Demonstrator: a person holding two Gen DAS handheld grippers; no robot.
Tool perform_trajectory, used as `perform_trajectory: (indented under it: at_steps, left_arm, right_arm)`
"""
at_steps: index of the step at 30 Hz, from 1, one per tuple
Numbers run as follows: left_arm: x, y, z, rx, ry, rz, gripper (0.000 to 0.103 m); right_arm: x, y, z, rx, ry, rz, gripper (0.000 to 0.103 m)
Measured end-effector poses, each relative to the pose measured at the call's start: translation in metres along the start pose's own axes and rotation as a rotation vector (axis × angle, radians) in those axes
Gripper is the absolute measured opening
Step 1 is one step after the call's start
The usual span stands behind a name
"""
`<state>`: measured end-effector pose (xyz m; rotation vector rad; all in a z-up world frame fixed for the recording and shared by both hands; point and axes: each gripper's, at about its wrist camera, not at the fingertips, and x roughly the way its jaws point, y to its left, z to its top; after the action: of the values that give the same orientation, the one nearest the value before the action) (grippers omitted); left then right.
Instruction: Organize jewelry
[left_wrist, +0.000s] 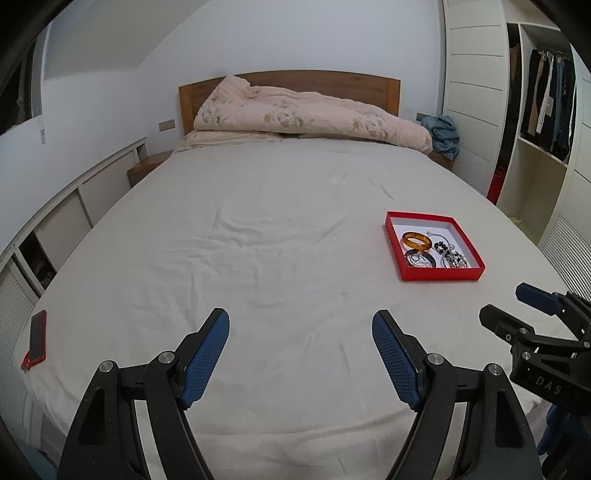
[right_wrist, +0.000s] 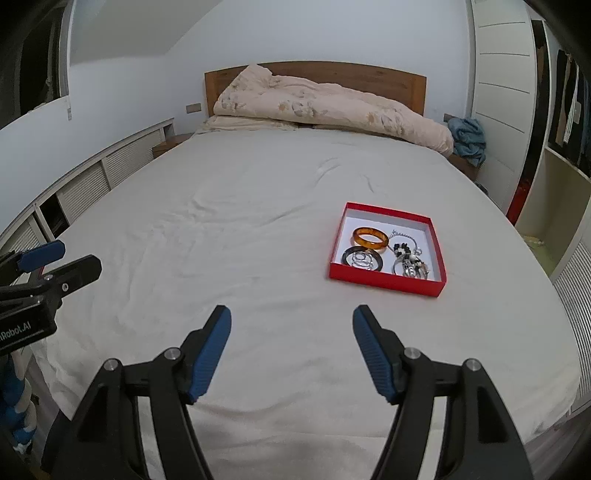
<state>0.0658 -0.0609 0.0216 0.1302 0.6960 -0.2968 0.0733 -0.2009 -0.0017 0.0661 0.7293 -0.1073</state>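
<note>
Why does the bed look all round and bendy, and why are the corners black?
In the left wrist view the fisheye lens bows the bed edges and the wardrobe, and its dark rim fills the corners. The right wrist view bends the same way; the red box near the middle stays sharp. Light is soft and even in both, with no glare.

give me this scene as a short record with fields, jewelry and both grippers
surface: bed with a pale sheet
container: red box, open, lying on the bed's right half
in the box: amber bangle, black ring, beaded pieces in a tangle
left hand-held gripper: open, nothing between the pads
right hand-held gripper: open, nothing between the pads
loose jewelry on the sheet: none seen
other: phone in a red case at the bed's left edge
</note>
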Motion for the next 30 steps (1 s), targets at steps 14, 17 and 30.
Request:
perform_trajectory:
  at_steps: [14,17,30]
  left_arm:
    - [-0.033,0.006,-0.019,-0.007,-0.032,0.018,0.085]
    - [-0.04,0.007,-0.021,-0.009,-0.039,0.021,0.089]
    - [-0.051,0.005,-0.027,-0.003,-0.039,0.019,0.093]
  right_arm:
    - [-0.029,0.013,-0.013,-0.023,-0.047,-0.027,0.074]
    - [-0.035,0.014,-0.015,-0.028,-0.059,-0.036,0.075]
    - [-0.054,0.012,-0.019,-0.027,-0.107,-0.059,0.076]
